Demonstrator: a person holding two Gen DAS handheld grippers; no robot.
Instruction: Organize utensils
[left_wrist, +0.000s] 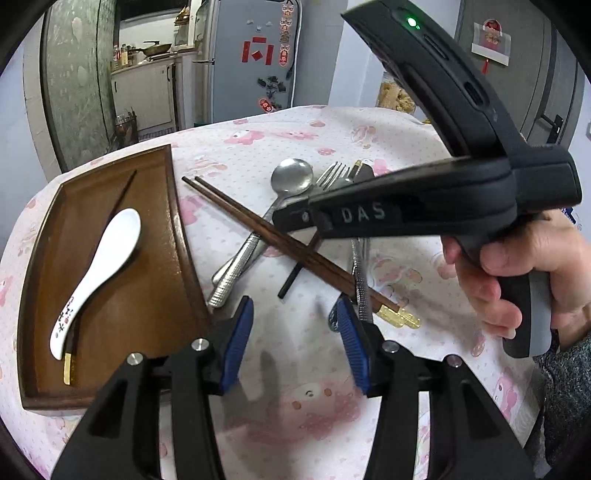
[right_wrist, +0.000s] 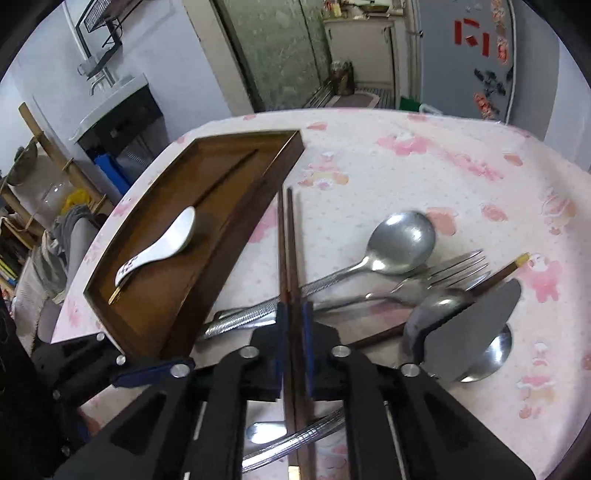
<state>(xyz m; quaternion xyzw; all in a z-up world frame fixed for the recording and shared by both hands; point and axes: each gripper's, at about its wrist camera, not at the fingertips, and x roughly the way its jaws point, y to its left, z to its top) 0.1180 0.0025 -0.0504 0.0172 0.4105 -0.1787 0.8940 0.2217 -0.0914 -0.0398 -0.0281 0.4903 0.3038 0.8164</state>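
Observation:
A pair of dark wooden chopsticks (right_wrist: 290, 236) lies diagonally across the metal cutlery on the pink-patterned tablecloth. My right gripper (right_wrist: 294, 321) is shut on them, its blue pads pressed on both sides. In the left wrist view the right gripper (left_wrist: 291, 221) reaches in from the right, held by a hand (left_wrist: 517, 280), over the chopsticks (left_wrist: 236, 206). My left gripper (left_wrist: 295, 332) stands open above bare cloth with nothing between its fingers. A brown wooden tray (left_wrist: 155, 280) at the left holds a white ceramic spoon (left_wrist: 107, 258) lying over a single chopstick.
A large metal spoon (right_wrist: 402, 240), a fork (right_wrist: 461, 266), a knife blade (right_wrist: 476, 325) and more spoons lie piled to the right of the tray (right_wrist: 159, 306). A textured metal handle (left_wrist: 360, 288) runs just behind my left gripper's right finger. The table edge is close behind the tray.

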